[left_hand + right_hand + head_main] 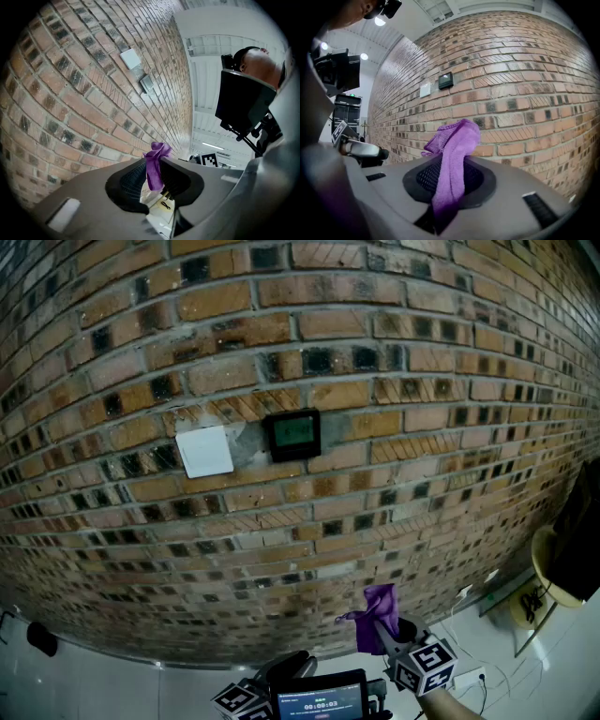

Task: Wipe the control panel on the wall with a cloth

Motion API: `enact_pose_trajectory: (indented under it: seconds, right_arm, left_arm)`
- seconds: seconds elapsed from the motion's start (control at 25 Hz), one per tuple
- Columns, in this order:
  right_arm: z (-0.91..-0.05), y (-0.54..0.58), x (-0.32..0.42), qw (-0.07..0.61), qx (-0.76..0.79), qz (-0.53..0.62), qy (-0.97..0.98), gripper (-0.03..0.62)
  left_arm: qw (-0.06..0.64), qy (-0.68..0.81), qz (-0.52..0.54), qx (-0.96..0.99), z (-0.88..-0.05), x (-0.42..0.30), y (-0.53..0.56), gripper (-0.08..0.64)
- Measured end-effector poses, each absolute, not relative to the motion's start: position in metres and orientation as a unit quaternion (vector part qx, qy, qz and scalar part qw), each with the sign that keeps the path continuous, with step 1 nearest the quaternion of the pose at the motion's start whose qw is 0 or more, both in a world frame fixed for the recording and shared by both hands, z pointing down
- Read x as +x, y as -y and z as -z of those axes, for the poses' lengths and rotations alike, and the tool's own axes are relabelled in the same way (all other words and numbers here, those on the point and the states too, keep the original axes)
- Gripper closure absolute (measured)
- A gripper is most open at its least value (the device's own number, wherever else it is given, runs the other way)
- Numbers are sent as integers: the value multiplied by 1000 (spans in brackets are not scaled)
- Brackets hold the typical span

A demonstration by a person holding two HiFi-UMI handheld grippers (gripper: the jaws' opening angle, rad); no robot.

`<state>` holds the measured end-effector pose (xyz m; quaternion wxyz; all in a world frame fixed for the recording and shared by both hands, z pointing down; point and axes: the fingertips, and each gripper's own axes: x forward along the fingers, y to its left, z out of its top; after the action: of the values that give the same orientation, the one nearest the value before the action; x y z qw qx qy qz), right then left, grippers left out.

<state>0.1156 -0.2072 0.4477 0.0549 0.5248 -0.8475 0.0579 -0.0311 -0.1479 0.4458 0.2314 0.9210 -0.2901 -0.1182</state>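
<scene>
Brick wall: bare courses open on every side of the control panel, mounted mid-wall just right of a white plate. Right gripper: low, angled up at the wall, well below the panel, jaws clamped on the purple cloth, which bunches above them. Left gripper: lower still, alongside, jaws apart, gripping nothing.

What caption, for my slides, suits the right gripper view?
Right gripper shut on a purple cloth, facing a brick wall with a small black control panel and white square plate.
</scene>
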Motion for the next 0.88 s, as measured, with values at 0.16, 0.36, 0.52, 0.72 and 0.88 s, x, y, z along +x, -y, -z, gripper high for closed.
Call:
enact_pose_trajectory:
  seconds: [0.16, 0.36, 0.52, 0.72, 0.88]
  right_arm:
    - [-427, 218, 115, 53, 523, -30, 850, 512]
    - [-386, 235, 104, 42, 511, 20, 859, 512]
    - [-345, 252, 85, 38, 487, 75, 869, 512]
    - [-299, 269, 62, 30, 463, 130, 876, 512]
    - [-270, 280, 42, 26, 443, 167, 880, 512]
  left_arm:
    - [216, 295, 125, 922, -433, -40, 156, 480]
    - [192, 306, 133, 923, -417, -55, 166, 480]
    - [178, 311, 140, 923, -409, -61, 166, 480]
    - [175, 314, 142, 922, -408, -62, 160, 476]
    - [170, 326, 144, 919, -406, -68, 158, 461]
